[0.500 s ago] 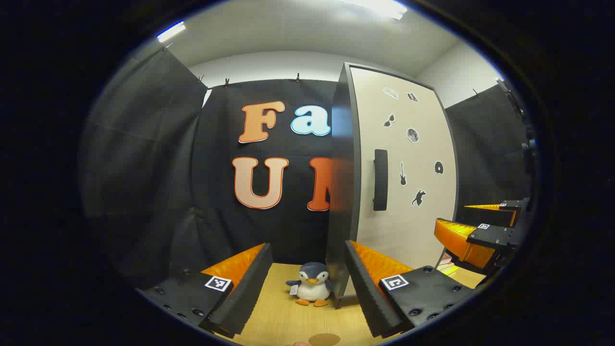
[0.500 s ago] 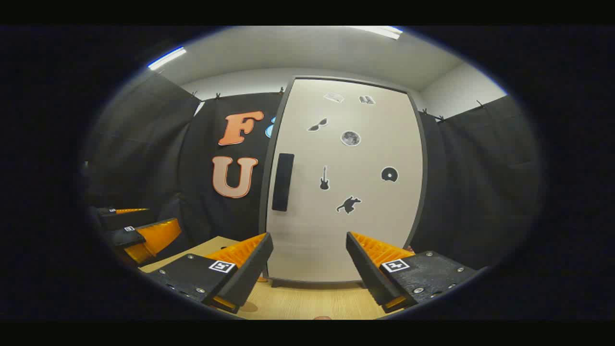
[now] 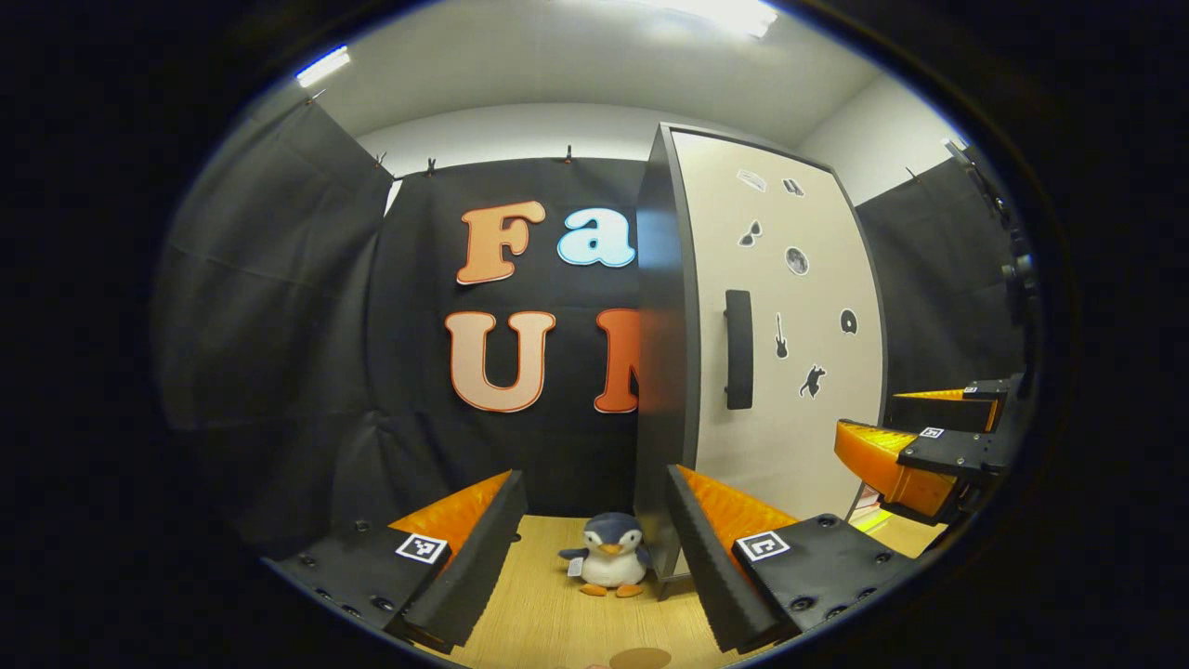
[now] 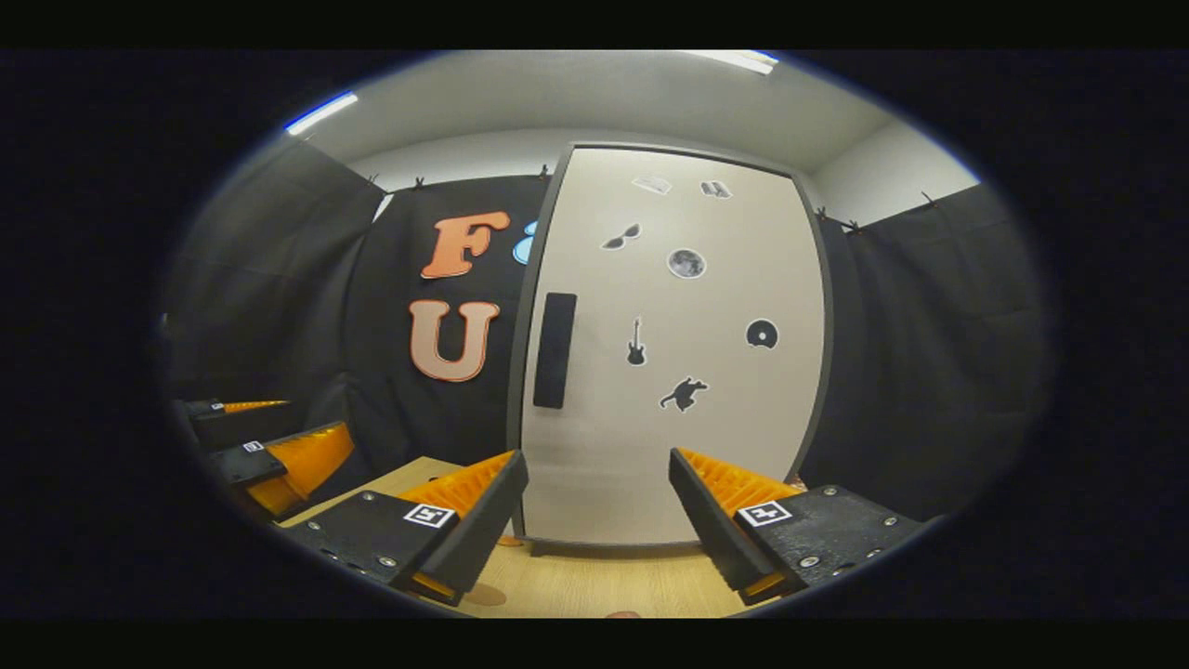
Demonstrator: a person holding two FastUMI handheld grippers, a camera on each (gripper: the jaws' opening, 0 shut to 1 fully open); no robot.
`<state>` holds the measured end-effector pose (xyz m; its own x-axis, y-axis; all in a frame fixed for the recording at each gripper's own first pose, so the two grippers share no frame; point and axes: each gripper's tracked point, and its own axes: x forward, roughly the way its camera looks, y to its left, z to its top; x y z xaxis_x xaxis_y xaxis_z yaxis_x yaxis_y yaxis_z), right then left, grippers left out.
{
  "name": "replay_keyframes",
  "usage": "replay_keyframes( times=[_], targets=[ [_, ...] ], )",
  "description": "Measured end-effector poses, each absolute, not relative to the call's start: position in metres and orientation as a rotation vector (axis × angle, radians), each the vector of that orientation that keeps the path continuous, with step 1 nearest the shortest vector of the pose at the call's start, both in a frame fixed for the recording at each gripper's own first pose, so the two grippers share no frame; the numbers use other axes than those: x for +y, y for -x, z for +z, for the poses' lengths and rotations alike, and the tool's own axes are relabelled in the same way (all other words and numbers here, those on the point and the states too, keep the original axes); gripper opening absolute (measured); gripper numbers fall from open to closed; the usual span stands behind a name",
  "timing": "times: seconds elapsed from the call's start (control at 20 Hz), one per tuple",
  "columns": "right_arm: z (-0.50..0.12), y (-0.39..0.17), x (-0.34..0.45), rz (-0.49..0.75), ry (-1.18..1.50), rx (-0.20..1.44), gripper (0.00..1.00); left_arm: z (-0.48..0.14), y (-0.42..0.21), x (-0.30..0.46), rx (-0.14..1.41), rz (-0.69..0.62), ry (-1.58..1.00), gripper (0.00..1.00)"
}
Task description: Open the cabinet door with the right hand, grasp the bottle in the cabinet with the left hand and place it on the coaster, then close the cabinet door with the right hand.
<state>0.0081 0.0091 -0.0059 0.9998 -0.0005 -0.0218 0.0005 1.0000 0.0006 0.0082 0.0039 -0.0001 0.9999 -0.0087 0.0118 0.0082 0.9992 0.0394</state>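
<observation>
A tall cabinet with a cream door (image 4: 678, 372) and a black vertical handle (image 4: 555, 350) stands shut on the wooden table. In the left gripper view the same cabinet door (image 3: 790, 372) and handle (image 3: 738, 348) stand to the right. My right gripper (image 4: 599, 520) is open, short of the door, nothing between its fingers. My left gripper (image 3: 594, 567) is open too, aimed left of the cabinet. A brown round coaster (image 3: 639, 658) lies at the bottom edge of the left gripper view. The bottle is hidden behind the shut door.
A small plush penguin (image 3: 608, 556) sits on the table (image 3: 539, 613) beside the cabinet's left corner. The right gripper (image 3: 915, 446) shows at the right of the left gripper view, and the left gripper (image 4: 269, 451) at the left of the right gripper view.
Both views have shifted slightly; the right gripper has crept a little nearer the door. Both grippers remain open and the door remains shut.
</observation>
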Motion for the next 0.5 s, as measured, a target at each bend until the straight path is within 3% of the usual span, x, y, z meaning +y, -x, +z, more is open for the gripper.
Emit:
replay_keyframes(
  times=[0.5],
  targets=[
    [0.0, -0.025, 0.01, 0.012, -0.01, 0.006, 0.95, -0.002, -0.014, 0.006, -0.006, 0.014, -0.06, 0.97]
  ],
)
